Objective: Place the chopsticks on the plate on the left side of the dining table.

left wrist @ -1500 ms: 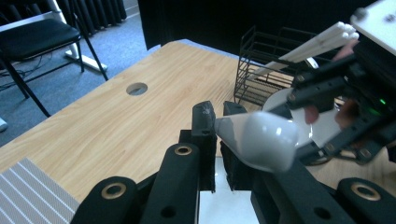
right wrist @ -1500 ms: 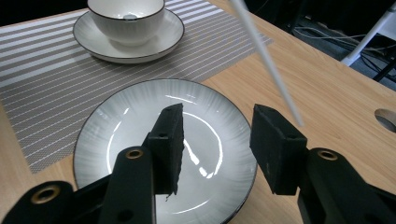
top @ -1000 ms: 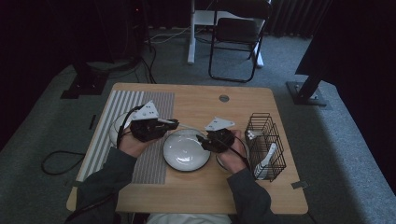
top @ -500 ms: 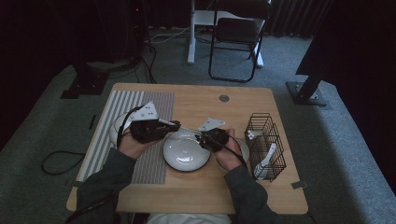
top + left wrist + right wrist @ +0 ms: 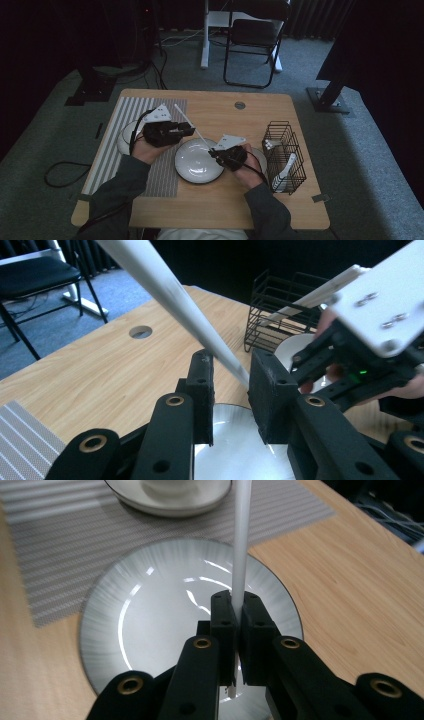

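Chopstick (image 5: 241,540) tip hidden between right gripper (image 5: 237,611) jaws, far end cropped

A thin white stick (image 5: 192,129) is held low over a round grey plate (image 5: 199,167) on the light wooden surface (image 5: 250,200). The right gripper (image 5: 216,155) is clamped on its near end; the left gripper (image 5: 186,131) is seen beside its middle, jaws just opened. A grey striped placemat (image 5: 107,150) is laid at the left, a white bowl (image 5: 124,137) on it. A black wire basket (image 5: 285,155) with white utensils is seen at the right.
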The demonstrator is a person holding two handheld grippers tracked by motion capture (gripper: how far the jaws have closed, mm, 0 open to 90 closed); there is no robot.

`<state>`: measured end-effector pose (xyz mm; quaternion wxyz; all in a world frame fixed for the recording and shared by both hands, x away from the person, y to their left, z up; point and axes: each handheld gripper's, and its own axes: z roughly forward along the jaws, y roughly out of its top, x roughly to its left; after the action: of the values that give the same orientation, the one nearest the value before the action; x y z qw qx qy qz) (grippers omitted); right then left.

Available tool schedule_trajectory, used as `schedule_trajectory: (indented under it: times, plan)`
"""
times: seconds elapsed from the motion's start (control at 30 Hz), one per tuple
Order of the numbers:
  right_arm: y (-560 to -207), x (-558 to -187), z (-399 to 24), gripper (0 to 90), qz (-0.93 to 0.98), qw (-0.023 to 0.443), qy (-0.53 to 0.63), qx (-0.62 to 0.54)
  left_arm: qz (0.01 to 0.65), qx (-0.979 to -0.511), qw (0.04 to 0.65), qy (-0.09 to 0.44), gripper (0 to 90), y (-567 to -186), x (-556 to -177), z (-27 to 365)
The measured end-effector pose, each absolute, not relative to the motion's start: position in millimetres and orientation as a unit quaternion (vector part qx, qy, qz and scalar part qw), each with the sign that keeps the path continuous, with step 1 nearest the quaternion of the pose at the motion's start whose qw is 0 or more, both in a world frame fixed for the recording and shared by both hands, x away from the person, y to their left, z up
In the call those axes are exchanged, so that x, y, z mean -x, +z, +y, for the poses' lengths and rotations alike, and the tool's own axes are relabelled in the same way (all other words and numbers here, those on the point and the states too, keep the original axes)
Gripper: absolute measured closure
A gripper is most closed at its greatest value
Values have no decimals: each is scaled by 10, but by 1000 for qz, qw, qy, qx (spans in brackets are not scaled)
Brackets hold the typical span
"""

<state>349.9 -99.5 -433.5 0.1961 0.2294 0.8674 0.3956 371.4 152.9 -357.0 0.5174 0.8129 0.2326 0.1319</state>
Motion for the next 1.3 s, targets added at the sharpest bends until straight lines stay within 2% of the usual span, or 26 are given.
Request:
schedule_trajectory:
  times: [0.07, 0.3, 0.5, 0.7, 0.9, 1.3]
  plan:
    - [-4317, -3484, -1000, 867, 865, 196, 402, -228, 233, -812, 518, 135, 735, -3575, -3705, 1547]
    - [-4265, -3493, -1011, 869, 859, 209, 397, -245, 228, -804, 526, 160, 857, -3503, -3628, 1575]
    - [-4316, -3454, -926, 868, 873, 215, 373, -228, 223, -799, 529, 179, 885, -3462, -3644, 1539]
    - [-4294, -3406, -909, 868, 875, 204, 382, -216, 238, -806, 502, 204, 887, -3534, -3694, 1549]
    - [-4218, -3381, -935, 868, 872, 197, 399, -206, 257, -809, 485, 208, 873, -3643, -3759, 1603]
    - [-4138, -3382, -879, 866, 871, 190, 409, -196, 294, -808, 473, 194, 794, -3782, -3852, 1718]
